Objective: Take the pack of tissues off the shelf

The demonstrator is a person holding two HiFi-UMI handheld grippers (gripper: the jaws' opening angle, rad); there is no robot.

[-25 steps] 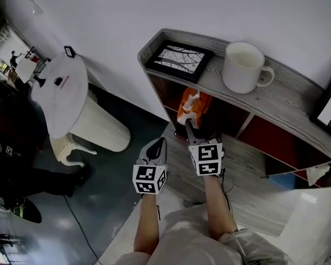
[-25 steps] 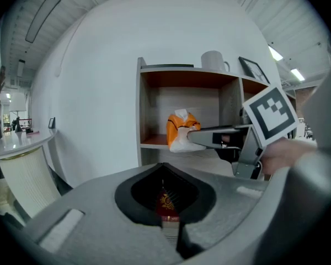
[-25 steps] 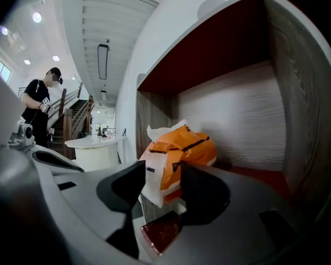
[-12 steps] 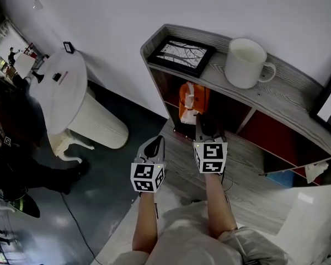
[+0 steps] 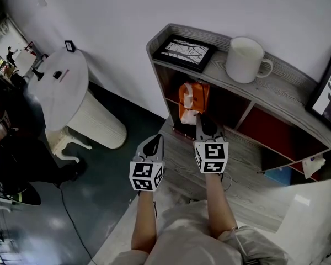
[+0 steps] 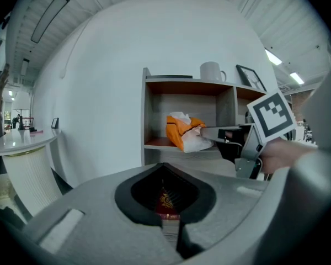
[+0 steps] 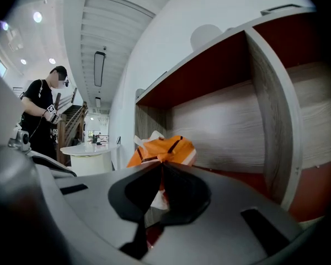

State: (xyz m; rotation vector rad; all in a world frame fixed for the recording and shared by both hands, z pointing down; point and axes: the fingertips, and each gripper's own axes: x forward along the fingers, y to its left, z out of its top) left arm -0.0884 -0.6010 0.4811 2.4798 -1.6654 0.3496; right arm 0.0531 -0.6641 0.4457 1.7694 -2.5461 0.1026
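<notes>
The orange-and-white pack of tissues (image 5: 191, 98) stands in the left compartment of the grey wooden shelf (image 5: 287, 101), with white tissue poking out of its top. My right gripper (image 5: 199, 118) reaches into that compartment and is shut on the pack's lower near edge. In the right gripper view the pack (image 7: 164, 147) sits pinched right at the jaw tips. My left gripper (image 5: 154, 142) hangs lower and to the left, outside the shelf, shut with nothing in it. From the left gripper view the pack (image 6: 183, 132) and the right gripper (image 6: 205, 134) appear ahead.
On the shelf top stand a white mug (image 5: 244, 59), a flat picture frame (image 5: 186, 51) and a second upright frame (image 5: 330, 90). A white round table (image 5: 59, 90) is at the left, with a person (image 5: 14, 164) beyond it. A blue item (image 5: 279, 175) lies in a lower right compartment.
My right gripper pushed forward to the pack and shut on its lower edge. The left gripper barely moved.
</notes>
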